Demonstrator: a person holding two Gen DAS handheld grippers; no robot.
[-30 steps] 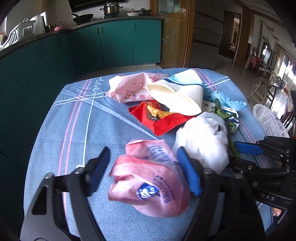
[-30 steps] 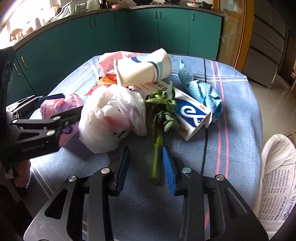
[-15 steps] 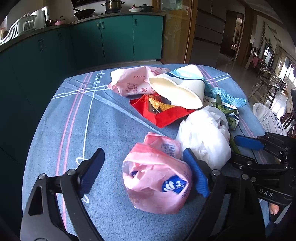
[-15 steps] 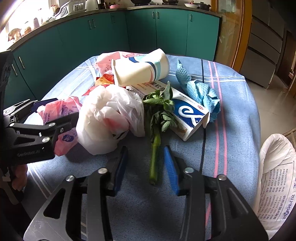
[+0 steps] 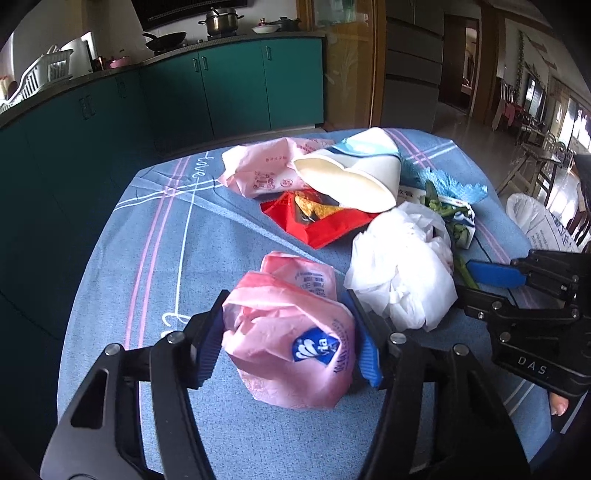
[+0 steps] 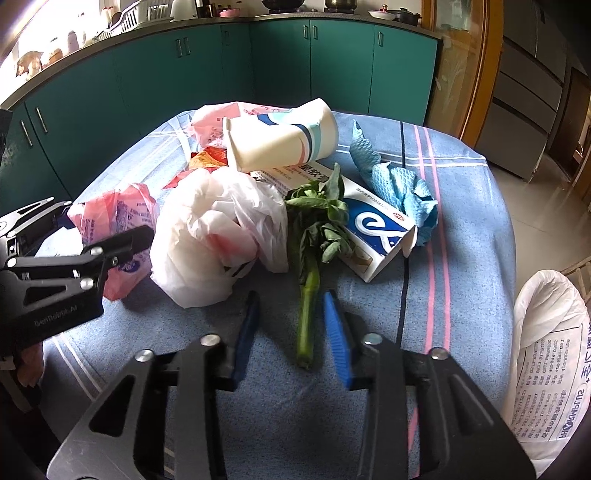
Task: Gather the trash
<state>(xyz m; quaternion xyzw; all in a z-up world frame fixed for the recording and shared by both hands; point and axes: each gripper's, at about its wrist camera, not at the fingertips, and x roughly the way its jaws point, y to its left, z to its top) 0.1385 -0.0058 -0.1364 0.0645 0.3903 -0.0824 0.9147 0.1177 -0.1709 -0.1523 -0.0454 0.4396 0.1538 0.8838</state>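
Closing in, the left tool (image 5: 286,341) now clamps the crumpled pink bag (image 5: 291,343) at lower centre of the tabletop (image 5: 155,266). The right tool (image 6: 291,332), jaws narrowing yet apart, straddles the green stalk (image 6: 306,314) without touching, lower centre.

Home kitchen, open to dining area. Curved run of teal cabinets (image 6: 280,70) under dark countertop (image 5: 110,75). Pot (image 5: 220,23) and frying pan (image 5: 166,38) on stove, white dish rack (image 5: 38,75) further along counter. Wooden door frame (image 5: 376,62) beside cabinets. Tiled floor (image 6: 535,195). Chairs (image 5: 532,162) by windows in far room. Table under blue striped cloth (image 5: 155,236), littered with household waste; white sack (image 6: 550,369) beside it.
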